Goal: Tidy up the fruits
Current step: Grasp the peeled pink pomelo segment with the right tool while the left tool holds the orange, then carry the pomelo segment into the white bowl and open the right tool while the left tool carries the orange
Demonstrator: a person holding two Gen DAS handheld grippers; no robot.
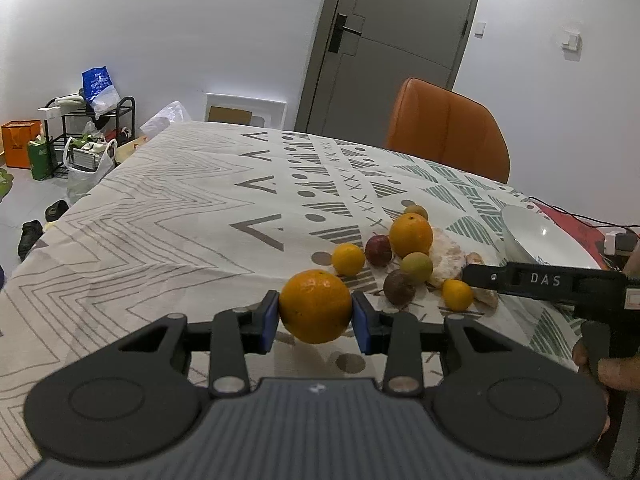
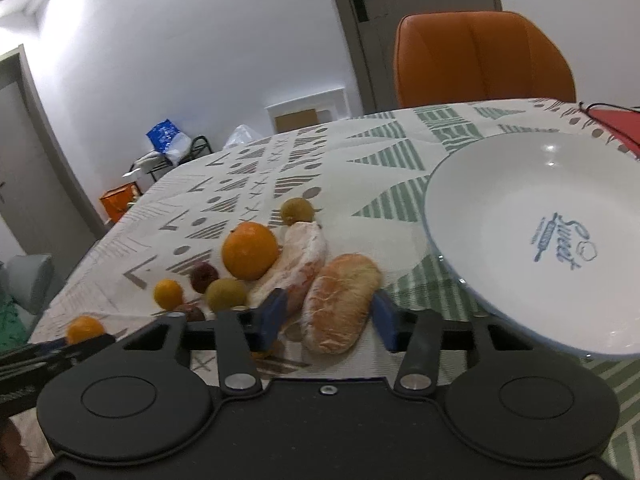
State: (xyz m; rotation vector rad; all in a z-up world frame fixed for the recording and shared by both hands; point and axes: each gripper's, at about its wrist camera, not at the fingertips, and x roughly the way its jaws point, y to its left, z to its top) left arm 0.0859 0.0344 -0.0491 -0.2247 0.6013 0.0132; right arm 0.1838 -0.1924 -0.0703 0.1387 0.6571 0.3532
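My left gripper (image 1: 315, 316) is shut on a large orange (image 1: 315, 306), held just above the patterned tablecloth (image 1: 180, 216). Beyond it lies a cluster of fruit: a second large orange (image 1: 411, 235), two small oranges (image 1: 348, 259), a dark red fruit (image 1: 378, 250), a green fruit (image 1: 417, 267) and a brown one (image 1: 399, 287). My right gripper (image 2: 331, 320) is open, its blue pads (image 2: 276, 316) straddling a peeled citrus segment (image 2: 340, 298) that lies on the cloth. Another paler segment (image 2: 300, 256) rests beside it. An empty white bowl (image 2: 500, 184) sits to the right.
An orange chair (image 1: 446, 128) stands behind the table's far edge, in front of a grey door (image 1: 392, 40). A red item with a black cable (image 2: 616, 120) lies past the bowl. On the floor at left are a shoe rack (image 1: 88, 132) and bags.
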